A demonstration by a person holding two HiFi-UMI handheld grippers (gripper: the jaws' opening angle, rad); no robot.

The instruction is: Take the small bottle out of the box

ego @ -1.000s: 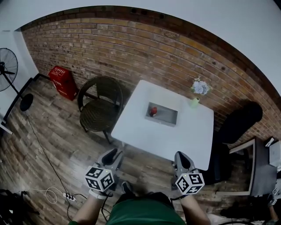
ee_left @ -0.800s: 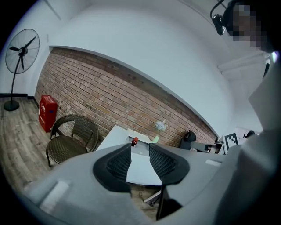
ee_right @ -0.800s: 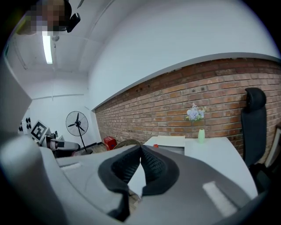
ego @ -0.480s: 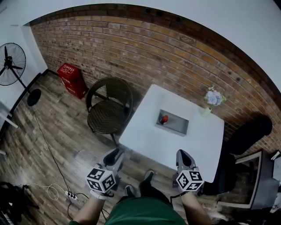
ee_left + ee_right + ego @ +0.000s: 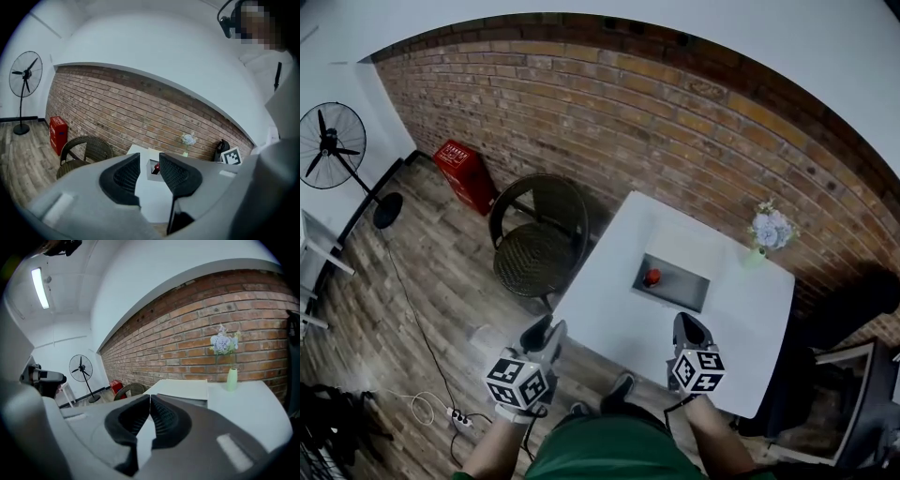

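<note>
No words, brands or numbers can be read anywhere. The only signs are black-and-white square code markers, which carry no letters or digits. They sit on the faces of the cube (image 5: 517, 382) on the left gripper (image 5: 546, 333) and the cube (image 5: 698, 370) on the right gripper (image 5: 687, 328). One of these markers also shows in the left gripper view. Any print on the red crate (image 5: 465, 173) by the brick wall is too small to make out

Bare tabletop (image 5: 609, 319) surrounds the open-topped box (image 5: 686, 287). A wicker chair (image 5: 539, 246) crowds the tabletop's left edge; a flower vase (image 5: 766, 234) occupies the far corner.
</note>
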